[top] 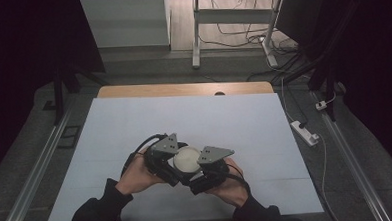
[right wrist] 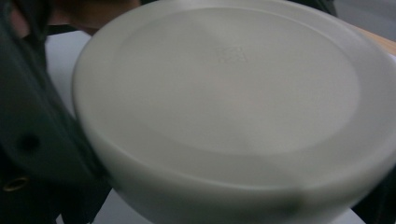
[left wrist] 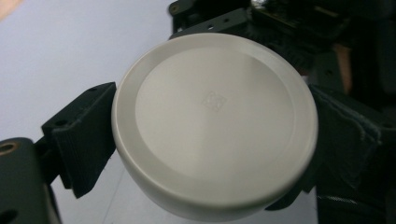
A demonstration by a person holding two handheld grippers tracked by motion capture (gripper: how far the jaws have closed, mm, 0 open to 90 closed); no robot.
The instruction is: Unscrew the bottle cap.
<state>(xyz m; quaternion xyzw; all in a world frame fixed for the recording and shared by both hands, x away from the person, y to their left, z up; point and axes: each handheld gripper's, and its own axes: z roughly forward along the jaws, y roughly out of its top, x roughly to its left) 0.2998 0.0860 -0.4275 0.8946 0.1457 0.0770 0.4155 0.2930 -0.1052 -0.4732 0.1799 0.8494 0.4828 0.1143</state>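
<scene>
A round white container (top: 187, 159) with a flat top and a small square mark is held just above the table's near middle. My left gripper (top: 174, 162) comes at it from the left, my right gripper (top: 200, 169) from the right. In the left gripper view the container (left wrist: 215, 126) sits squeezed between two black fingers (left wrist: 79, 140), so this gripper is shut on it. In the right gripper view the container (right wrist: 233, 107) is very close and blurred. One black finger (right wrist: 37, 121) presses its left side, and a dark corner shows at the lower right.
A pale mat (top: 134, 128) covers the table, with a wooden strip (top: 183, 89) along the far edge. A power strip (top: 305, 132) and cables lie on the floor to the right. White desk legs (top: 195, 35) stand beyond the table.
</scene>
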